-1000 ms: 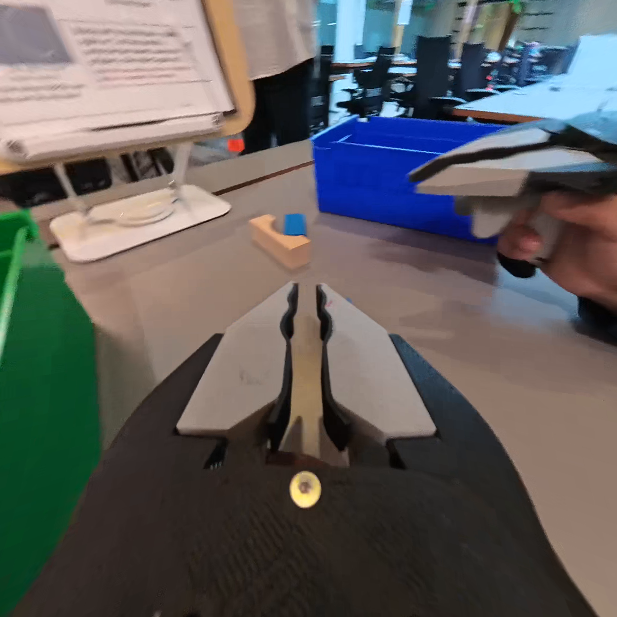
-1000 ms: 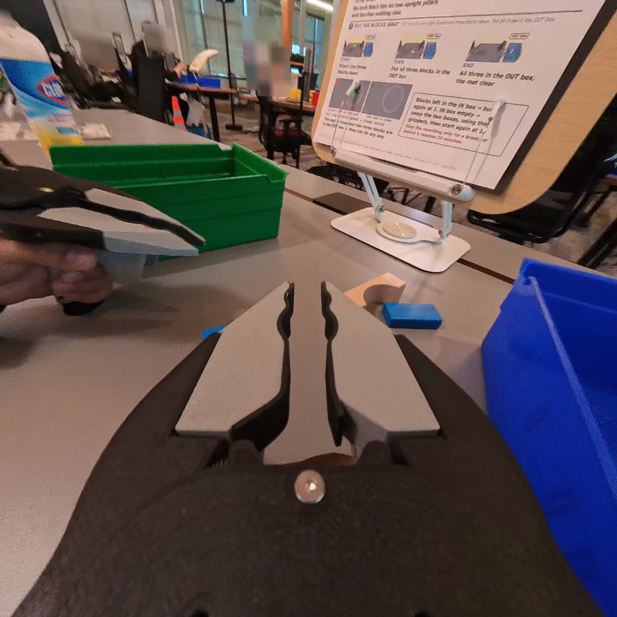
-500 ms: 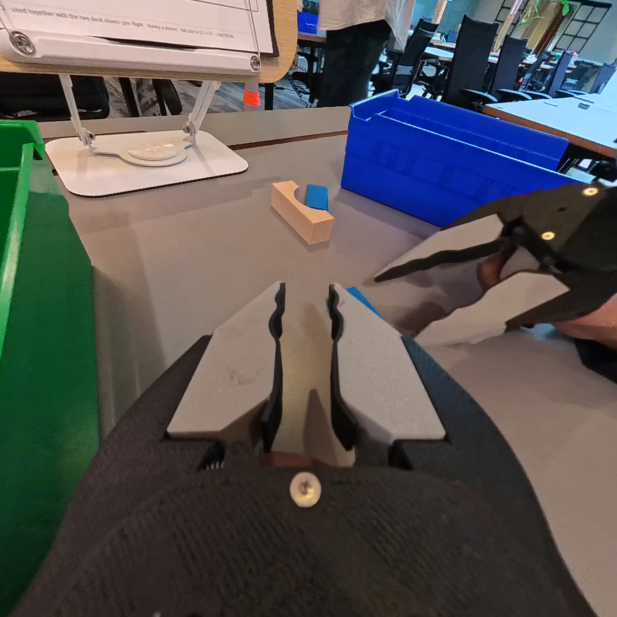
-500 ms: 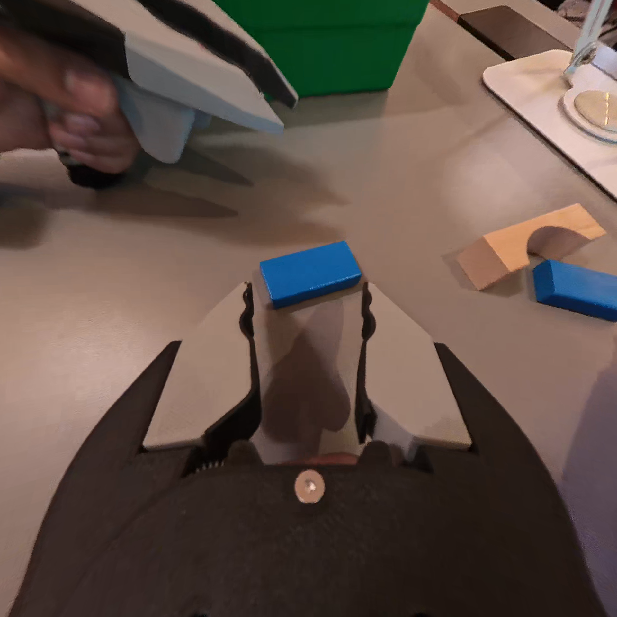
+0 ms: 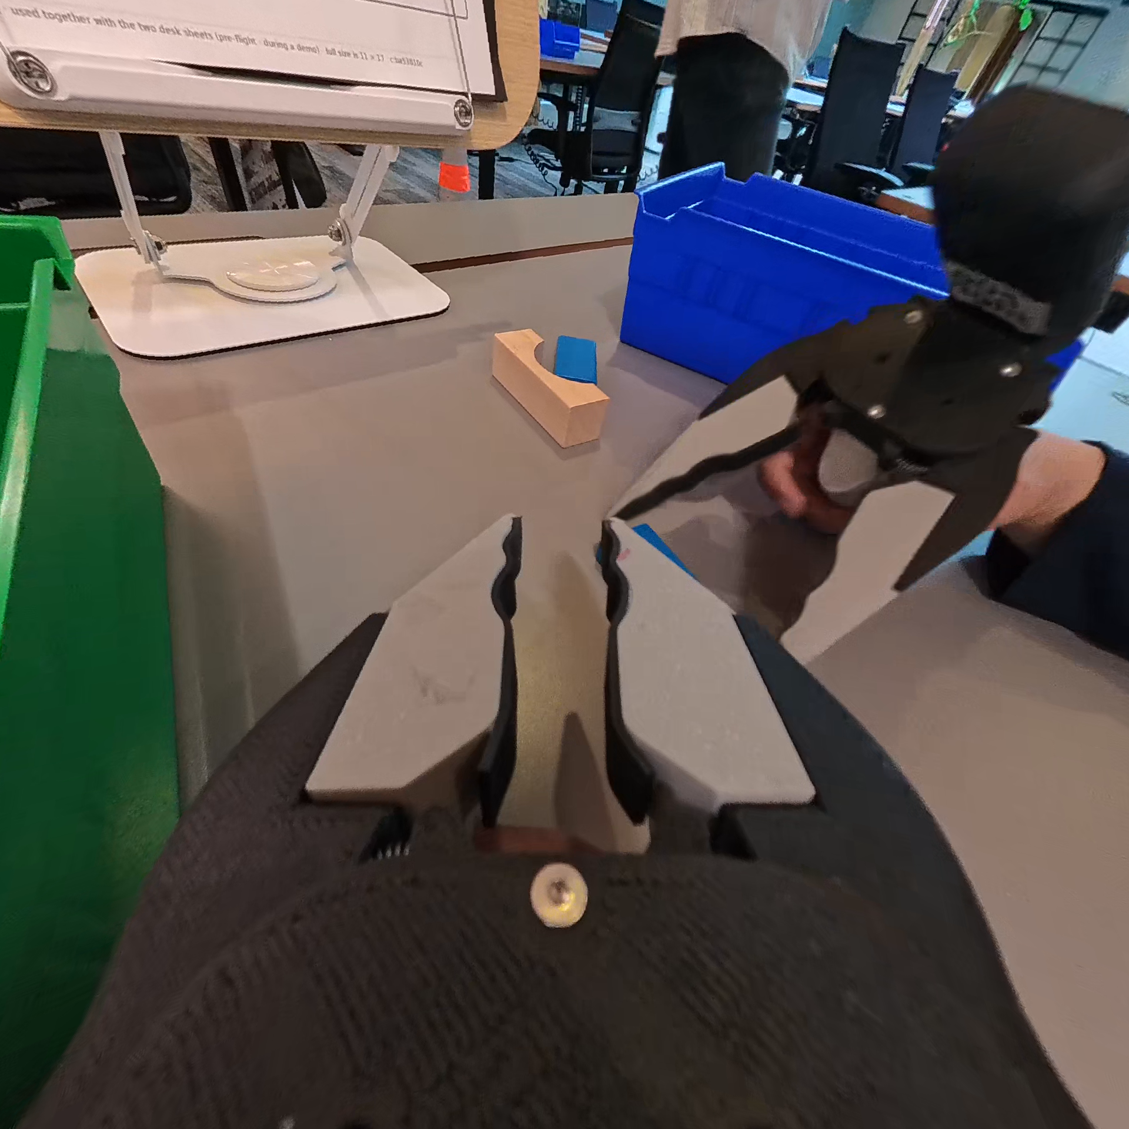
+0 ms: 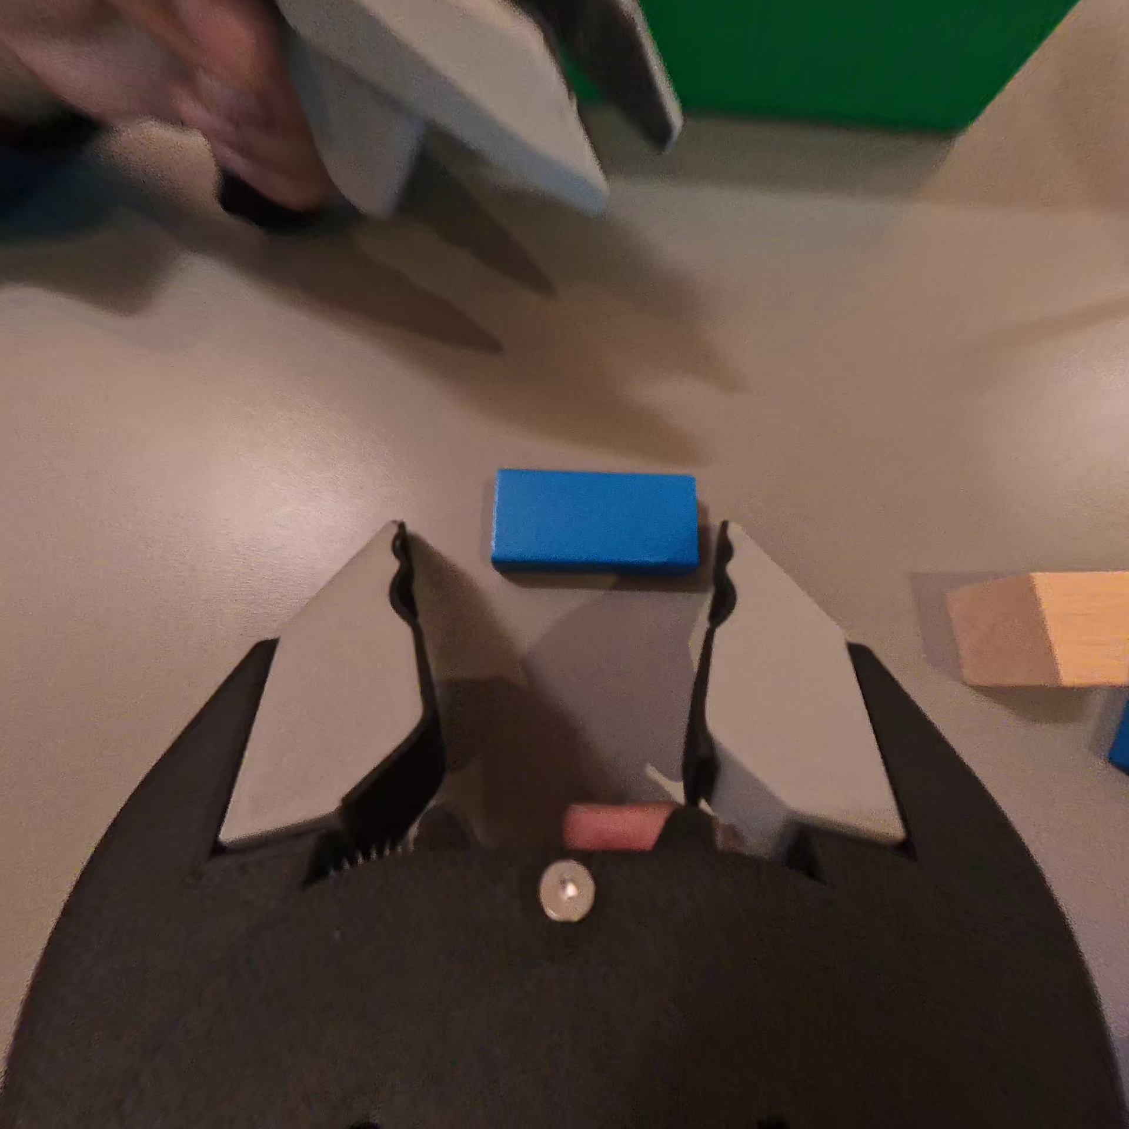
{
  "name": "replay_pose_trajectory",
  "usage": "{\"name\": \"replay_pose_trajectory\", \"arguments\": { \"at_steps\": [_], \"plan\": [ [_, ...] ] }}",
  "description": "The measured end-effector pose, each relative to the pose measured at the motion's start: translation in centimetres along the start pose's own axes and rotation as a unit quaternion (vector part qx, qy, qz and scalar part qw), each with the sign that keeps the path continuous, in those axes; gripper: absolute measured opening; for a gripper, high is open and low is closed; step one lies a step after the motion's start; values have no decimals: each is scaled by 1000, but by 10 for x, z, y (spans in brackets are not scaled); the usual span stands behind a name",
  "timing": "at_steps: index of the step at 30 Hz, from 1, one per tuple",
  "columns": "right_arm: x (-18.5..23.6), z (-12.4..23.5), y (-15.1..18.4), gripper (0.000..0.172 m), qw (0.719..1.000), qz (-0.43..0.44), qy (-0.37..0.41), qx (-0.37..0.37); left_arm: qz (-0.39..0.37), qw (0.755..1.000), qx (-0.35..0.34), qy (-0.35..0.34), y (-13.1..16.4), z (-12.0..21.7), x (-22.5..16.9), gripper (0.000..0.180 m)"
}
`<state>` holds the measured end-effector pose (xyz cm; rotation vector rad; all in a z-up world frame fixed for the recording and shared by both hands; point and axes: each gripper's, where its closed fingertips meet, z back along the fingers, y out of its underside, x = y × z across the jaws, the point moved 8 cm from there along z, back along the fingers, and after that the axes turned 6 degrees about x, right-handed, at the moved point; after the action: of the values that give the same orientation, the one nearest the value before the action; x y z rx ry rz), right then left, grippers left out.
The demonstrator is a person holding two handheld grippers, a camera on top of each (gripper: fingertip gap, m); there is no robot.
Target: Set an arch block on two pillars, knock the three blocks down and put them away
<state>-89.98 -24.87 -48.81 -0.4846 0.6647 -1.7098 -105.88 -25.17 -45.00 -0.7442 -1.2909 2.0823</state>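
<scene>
So the right gripper point(image 6: 561, 528) has swung from level to pointing down at the tabletop point(image 6: 244, 458), and its fingers have gone from nearly shut to wide open, straddling the near blue pillar point(image 6: 594, 520) without touching it. Looks like put-away is starting. The left gripper point(image 5: 561, 525) has barely moved, fingers slightly parted on nothing. The arch block point(image 5: 547, 385) and far blue pillar point(image 5: 575, 359) lie flat by the blue bin point(image 5: 763, 287).

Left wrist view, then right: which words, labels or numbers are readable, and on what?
White printed sheet on the wood-backed stand: one line of small print, legible, not copied here.
Blue plastic bin, green plastic bin, wooden arch block: no writing.
Right wrist view: no text.
</scene>
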Motion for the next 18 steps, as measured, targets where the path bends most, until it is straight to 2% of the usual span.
{"name": "replay_pose_trajectory", "arguments": {
  "at_steps": [1,2,8,10,11,12,14,15,16,18],
  "plan": [
    [-1,-4,-3,88,1000,-9,-2,6,-1,1000,1,0,0,0,0,24],
    [-3,-3,-5,66,1000,-13,10,-2,-1,1000,1,-1,0,0,0,23],
    [8,6,-3,66,998,22,52,-26,1,1000,-1,0,0,0,0,23],
    [10,16,-3,66,994,33,100,-36,-2,1000,-1,-1,0,0,0,23],
    [11,26,-6,41,988,47,142,-49,-2,1000,-1,-1,0,0,0,23],
    [13,41,-10,0,976,72,192,-76,-2,1000,-1,-2,0,1,0,23],
    [17,83,-20,0,925,87,331,-164,1,1000,-3,-3,0,1,1,23],
    [22,99,-22,0,908,82,351,-213,2,1000,-2,-2,0,1,1,23],
    [22,107,-20,0,902,61,355,-239,2,1000,0,0,0,0,1,23],
    [9,103,-8,0,914,20,351,-201,0,1000,4,1,1,-1,0,23]
  ]
}}
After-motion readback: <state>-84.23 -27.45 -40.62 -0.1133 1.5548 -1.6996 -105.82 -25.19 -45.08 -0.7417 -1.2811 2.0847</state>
